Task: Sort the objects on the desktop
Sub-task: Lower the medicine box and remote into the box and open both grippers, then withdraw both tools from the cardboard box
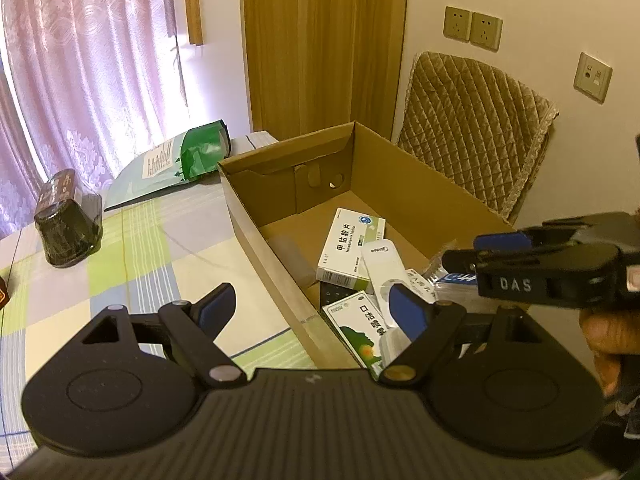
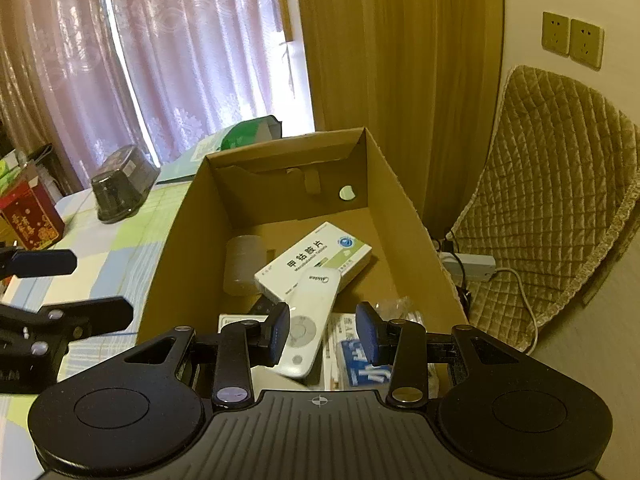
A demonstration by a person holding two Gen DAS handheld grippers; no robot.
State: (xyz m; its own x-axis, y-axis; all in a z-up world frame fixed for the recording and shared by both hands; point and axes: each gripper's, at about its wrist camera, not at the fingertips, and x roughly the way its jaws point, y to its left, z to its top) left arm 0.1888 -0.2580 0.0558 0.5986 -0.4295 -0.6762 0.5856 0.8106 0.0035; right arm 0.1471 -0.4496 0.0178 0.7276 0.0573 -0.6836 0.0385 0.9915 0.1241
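remote [image 2: 310,316] reads "midea"; lies in box [image 2: 180,248].

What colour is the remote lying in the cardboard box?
White, with a grey round button pad; the remote shows best in the right wrist view.

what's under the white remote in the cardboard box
The white remote lies across a white-and-green medicine box and other packets in the cardboard box. What sits directly beneath its middle is covered.

Brown cardboard box [image 2: 188,240]; white-and-green medicine box [image 2: 316,258]; white remote [image 2: 310,320]; pastel green, blue and cream checked tablecloth [image 1: 132,264]; quilted tan chair cover [image 1: 476,128]; pink patterned curtains [image 1: 80,60].
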